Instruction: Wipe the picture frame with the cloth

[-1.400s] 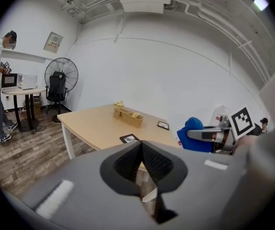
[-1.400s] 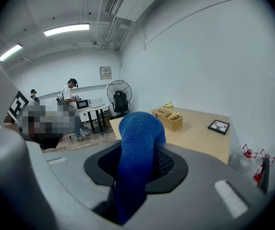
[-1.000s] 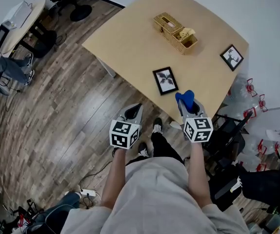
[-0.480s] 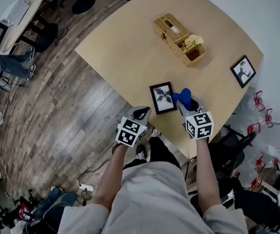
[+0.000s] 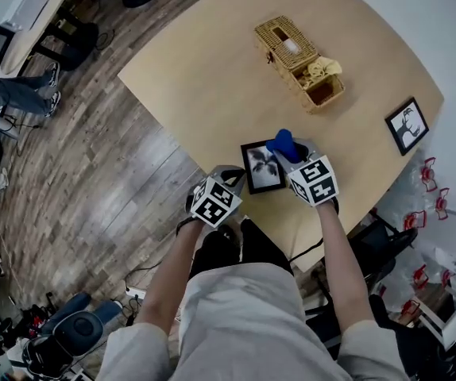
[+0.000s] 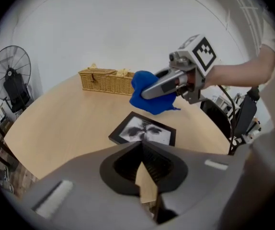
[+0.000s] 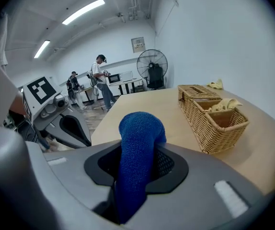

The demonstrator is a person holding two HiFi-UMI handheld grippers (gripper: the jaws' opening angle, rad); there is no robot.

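Grey plastic forms the jaws of the left gripper [image 5: 233,176], which stand together with nothing between them; in the left gripper view only a thin wedge of tabletop shows behind their meeting line. Directly ahead of these jaws and slightly below them lies the picture frame [image 6: 143,131], black-edged with a dark botanical print, flat on the light wooden table [image 5: 204,78] close to its near edge. In the head view the left jaw tips sit at the frame's near-left corner, touching it or just short of it; contact cannot be confirmed. This placement is judged to act as a brace, so that the frame does not slide under wiping force. Across the frame, the right gripper [image 5: 290,151] has its jaws clamped on the blue cloth [image 7: 138,147], a knitted wad that projects forward past the tips and so presents a soft working face clear of the hard plastic. The cloth hangs at the frame's far-right corner, on its edge or just above it. The right gripper view does not show the frame, which is hidden beneath the gripper body. The wiping stroke is judged to be at its start. Ahead of the right jaws and to their right stands a wicker basket [image 7: 213,111] with a pale-yellow item in its open compartment, well apart from the frame. A second frame [image 5: 407,125] lies near the table's right edge, well apart from both jaw pairs.
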